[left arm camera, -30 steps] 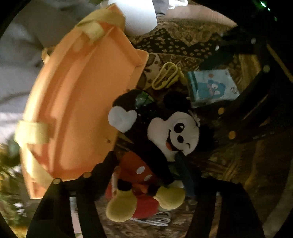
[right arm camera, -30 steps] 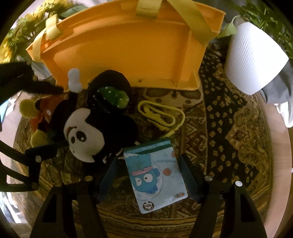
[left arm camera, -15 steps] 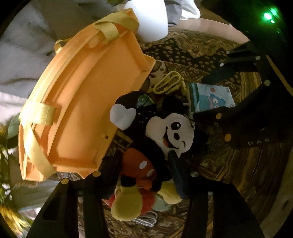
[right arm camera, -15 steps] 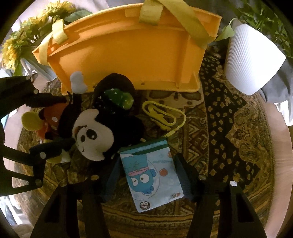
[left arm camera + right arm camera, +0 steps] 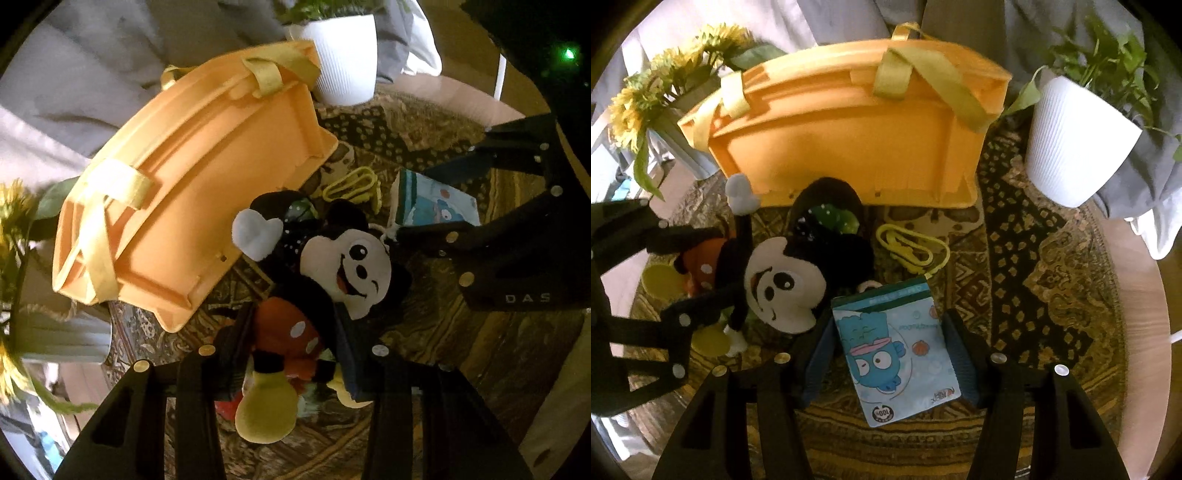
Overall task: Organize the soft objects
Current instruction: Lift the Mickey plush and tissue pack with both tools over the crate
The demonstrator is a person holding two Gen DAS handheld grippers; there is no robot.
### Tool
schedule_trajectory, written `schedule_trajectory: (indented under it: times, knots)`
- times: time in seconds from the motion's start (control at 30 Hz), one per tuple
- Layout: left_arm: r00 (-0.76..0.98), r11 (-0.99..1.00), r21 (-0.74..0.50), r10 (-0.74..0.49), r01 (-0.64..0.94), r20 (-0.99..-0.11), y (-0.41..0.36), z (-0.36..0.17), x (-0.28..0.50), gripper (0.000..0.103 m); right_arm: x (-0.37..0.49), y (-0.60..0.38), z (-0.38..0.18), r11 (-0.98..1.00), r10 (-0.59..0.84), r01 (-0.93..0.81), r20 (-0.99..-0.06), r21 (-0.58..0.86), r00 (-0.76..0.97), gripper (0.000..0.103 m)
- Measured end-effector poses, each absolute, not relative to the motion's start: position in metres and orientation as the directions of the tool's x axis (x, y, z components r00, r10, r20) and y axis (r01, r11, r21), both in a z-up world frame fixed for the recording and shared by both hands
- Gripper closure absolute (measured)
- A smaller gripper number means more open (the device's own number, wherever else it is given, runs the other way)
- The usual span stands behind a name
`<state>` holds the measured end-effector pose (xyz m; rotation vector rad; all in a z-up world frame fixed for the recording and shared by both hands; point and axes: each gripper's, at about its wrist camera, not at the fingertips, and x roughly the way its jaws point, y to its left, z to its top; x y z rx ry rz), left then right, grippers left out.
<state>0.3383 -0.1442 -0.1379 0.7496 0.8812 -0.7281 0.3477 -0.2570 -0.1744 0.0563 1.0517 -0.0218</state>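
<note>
A Mickey Mouse plush point(image 5: 325, 280) with red shorts and yellow shoes hangs in my left gripper point(image 5: 291, 343), whose fingers are shut on its red body, lifted off the rug. It also shows in the right wrist view point(image 5: 783, 284). My right gripper point(image 5: 890, 354) is shut on a flat light-blue pouch with a cartoon fish point(image 5: 897, 350), also seen in the left wrist view point(image 5: 432, 206). An orange storage bin with yellow straps point(image 5: 857, 136) stands just beyond both; it shows in the left wrist view point(image 5: 184, 192) too.
A yellow cord point(image 5: 912, 251) and a black item with a green spotted patch point(image 5: 831, 218) lie on the patterned round rug point(image 5: 1045, 266). A white plant pot point(image 5: 1075, 144) stands at right, sunflowers point(image 5: 665, 81) at left. Grey fabric lies behind the bin.
Both grippers have risen and pulled back: the plush is lifted with the left gripper, the pouch stays between the right fingers, and more of the bin and pot show.
</note>
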Motion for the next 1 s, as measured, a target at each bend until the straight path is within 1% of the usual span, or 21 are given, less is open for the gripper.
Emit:
schedule_trajectory:
  times: [0.07,0.2,0.33,0.4,0.5,0.6,0.77,1.0]
  knots:
    - [0.453,0.547,0.267,-0.238,0.794,-0.859,-0.144,-0.135,0.334,0.062,0.344,-0.256,-0.17,0.998,0.006,0.044,-0.859,0.034,0.512,0.044]
    - [0.522,0.545,0.345,-0.208,0.764,-0.827,-0.142,-0.13,0.325,0.062,0.34,-0.253,-0.165,0.999,-0.016,0.042,-0.847,0.007,0.531,0.044]
    - [0.642,0.485,0.508,-0.156,0.712,-0.751,-0.145,-0.125,0.311,0.062,0.336,-0.251,-0.162,0.999,-0.021,0.037,-0.841,-0.002,0.541,0.044]
    - [0.647,0.484,0.511,-0.161,0.71,-0.746,-0.144,-0.119,0.31,0.062,0.333,-0.251,-0.158,1.0,-0.016,0.03,-0.833,0.001,0.552,0.044]
    - [0.715,0.466,0.589,-0.15,0.66,-0.683,-0.146,-0.11,0.301,0.062,0.327,-0.25,-0.148,0.999,-0.025,0.031,-0.814,-0.009,0.58,0.044]
    - [0.745,0.475,0.613,-0.154,0.632,-0.649,-0.144,-0.1,0.295,0.062,0.323,-0.248,-0.136,0.999,-0.037,0.03,-0.791,-0.024,0.611,0.044]
    - [0.819,0.493,0.679,-0.137,0.544,-0.556,-0.142,-0.081,0.286,0.062,0.316,-0.244,-0.112,0.997,-0.069,0.031,-0.732,-0.066,0.678,0.044]
    - [0.875,0.544,0.706,-0.118,0.453,-0.47,-0.137,-0.056,0.28,0.062,0.308,-0.237,-0.078,0.996,-0.078,0.025,-0.641,-0.091,0.764,0.044]
